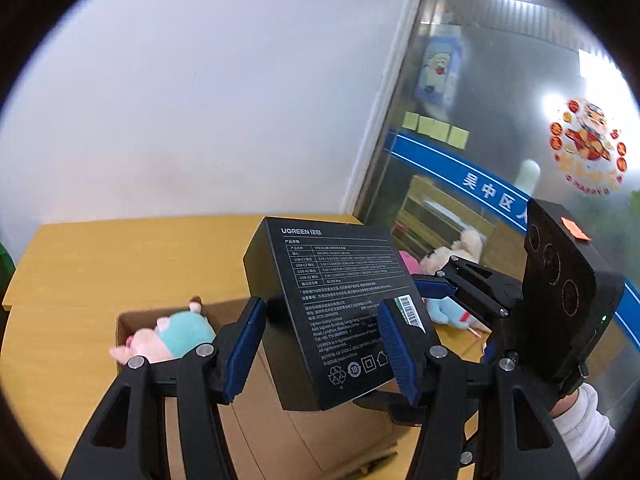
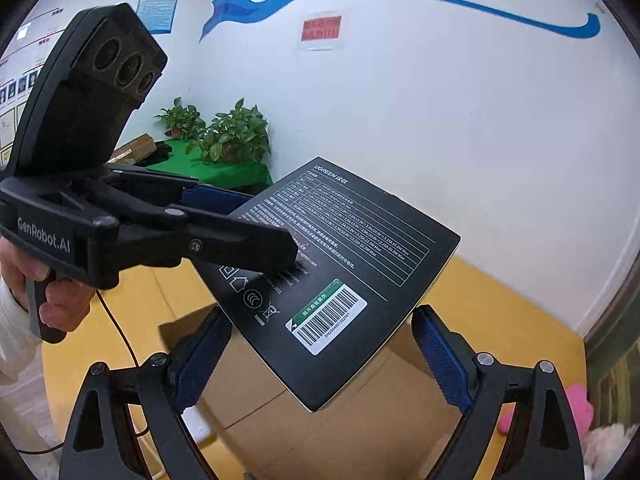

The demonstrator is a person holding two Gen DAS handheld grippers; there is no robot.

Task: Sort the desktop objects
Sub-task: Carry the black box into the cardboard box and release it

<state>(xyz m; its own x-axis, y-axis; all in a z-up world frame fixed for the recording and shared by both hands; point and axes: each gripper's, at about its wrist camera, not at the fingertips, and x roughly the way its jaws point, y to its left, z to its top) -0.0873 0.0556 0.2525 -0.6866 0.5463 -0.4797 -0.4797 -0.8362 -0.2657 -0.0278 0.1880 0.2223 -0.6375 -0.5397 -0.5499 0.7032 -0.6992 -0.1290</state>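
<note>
1. The black UGREEN box is held in the air above the open cardboard carton, tilted, with its printed specification face and barcode label turned toward both cameras.
2. The left tongs hold the box: the blue pads press on its two opposite side edges. In the right wrist view the same tongs reach in from the left of the box and clamp it near one corner, which probably accounts for the tilt.
3. The right tongs stand wide, one pad on either side of the box's lower corner, neither touching it. They appear placed to receive or steady the box, though that is a judgement only.
4. Inside the carton, at its far-left corner, lies a pink and teal plush toy. The box being carried over the carton suggests it is to be sorted into it.
5. Beyond the box, to its right, further plush toys lie on the yellow table that carries the carton.
6. Behind the table stand a white wall and a glass partition bearing sticky notes.
</note>
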